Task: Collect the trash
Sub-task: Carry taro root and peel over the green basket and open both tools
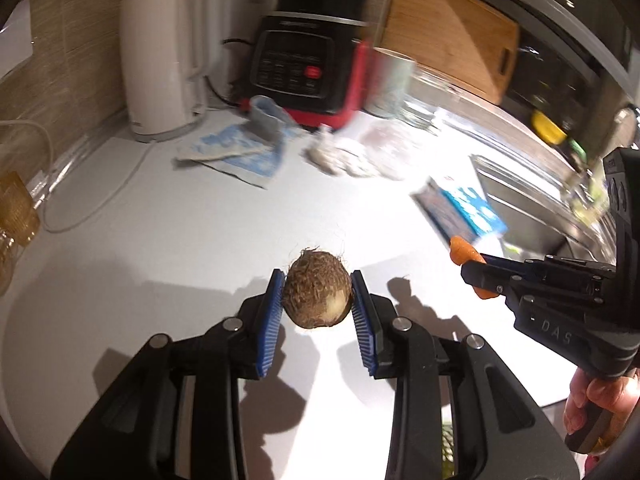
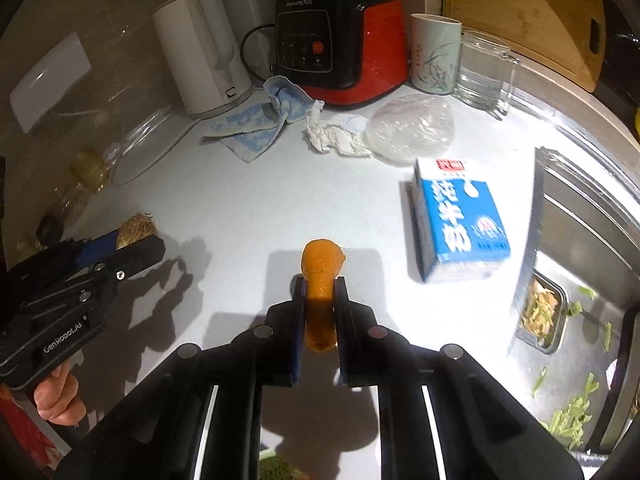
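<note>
Over the white kitchen counter, left claw clamps the hairy brown round root, right claw pinches the orange peel strip; keep both squeezes firm, carry level.

At the upper left of my right wrist view stands the white kettle, with the red-and-black blender to its right at top centre. Right of that I see a patterned cup and a glass mug; a wooden cutting board leans at the upper right. A blue-and-white cloth lies crumpled below the kettle.
</note>
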Demonstrator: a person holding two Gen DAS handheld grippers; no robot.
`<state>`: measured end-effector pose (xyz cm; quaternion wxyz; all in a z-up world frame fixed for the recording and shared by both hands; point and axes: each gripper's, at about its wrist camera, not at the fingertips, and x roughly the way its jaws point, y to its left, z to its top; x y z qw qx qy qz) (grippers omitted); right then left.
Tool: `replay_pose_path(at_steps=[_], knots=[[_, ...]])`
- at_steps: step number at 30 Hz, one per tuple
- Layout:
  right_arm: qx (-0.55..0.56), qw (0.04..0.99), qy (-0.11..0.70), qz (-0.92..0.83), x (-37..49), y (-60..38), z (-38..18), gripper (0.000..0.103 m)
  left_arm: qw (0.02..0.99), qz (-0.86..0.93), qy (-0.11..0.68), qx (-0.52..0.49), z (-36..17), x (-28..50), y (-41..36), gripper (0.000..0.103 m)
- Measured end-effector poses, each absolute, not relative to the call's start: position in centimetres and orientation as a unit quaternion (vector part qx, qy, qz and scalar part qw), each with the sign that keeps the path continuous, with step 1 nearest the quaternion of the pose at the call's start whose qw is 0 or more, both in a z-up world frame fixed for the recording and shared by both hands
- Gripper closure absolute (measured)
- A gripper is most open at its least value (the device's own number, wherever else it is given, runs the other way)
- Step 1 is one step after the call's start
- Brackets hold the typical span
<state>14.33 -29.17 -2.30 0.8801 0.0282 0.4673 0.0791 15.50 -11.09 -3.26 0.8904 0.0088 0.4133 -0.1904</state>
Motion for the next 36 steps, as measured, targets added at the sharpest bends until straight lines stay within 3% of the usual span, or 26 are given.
replay_pose_path(at_steps=[13,19,28,36], knots=[[0.086,0.880,0.467,0.025,-4.5,-34.1,-2.5,0.089,0.834,-0.277,0.474,0.058,-6.4,-0.7,-17.4,0.070],[0.118,0.874,0.471,0.016,-9.5,-34.5,-3.7,0.089,0.808,-0.282,0.511,0.079,-9.7,-4.4,-18.5,0.069],[0.118,0.873,0.472,0.013,-12.0,-33.0,-4.6,0.089,0.826,-0.276,0.483,0.089,-7.2,-6.1,-17.0,0.030],[0.122,0.863,0.490,0.003,-12.1,-31.1,-7.2,0.084,0.849,-0.261,0.451,0.085,-3.9,-4.8,-13.4,0.019]])
